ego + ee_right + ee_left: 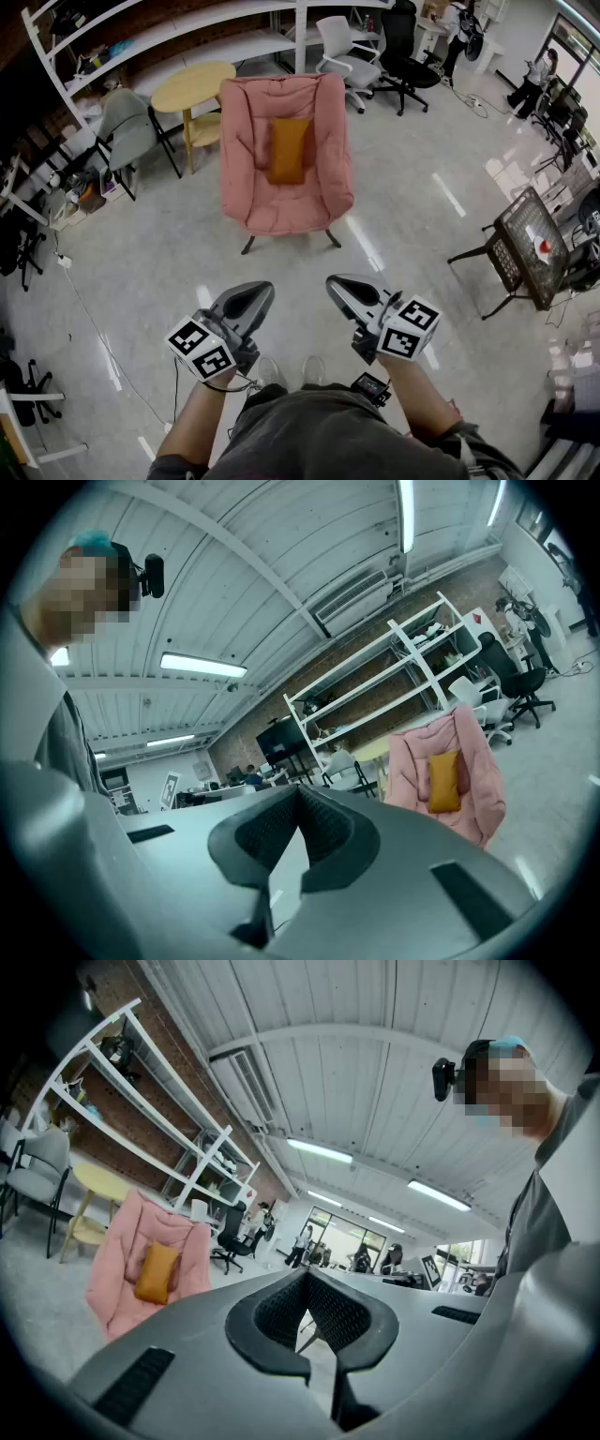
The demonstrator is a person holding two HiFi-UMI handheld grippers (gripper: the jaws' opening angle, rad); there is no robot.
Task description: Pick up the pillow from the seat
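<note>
While well apart from the pink chair [281,211], left tongs [255,295] and right tongs [339,286] clenched, empty; orange pillow [288,150] on it.

Cloth pillow [288,150], quilted cloth seat [281,211] — glossy floor [141,262].

Grey left gripper [255,292], grey right gripper [339,284], black-and-white marker cubes [201,349], grey shirt [319,441]

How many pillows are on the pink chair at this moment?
1. The orange pillow leans upright against the middle of the backrest of the pink chair, above the seat. No other pillow shows, though the padding's folds might hide one.
</note>
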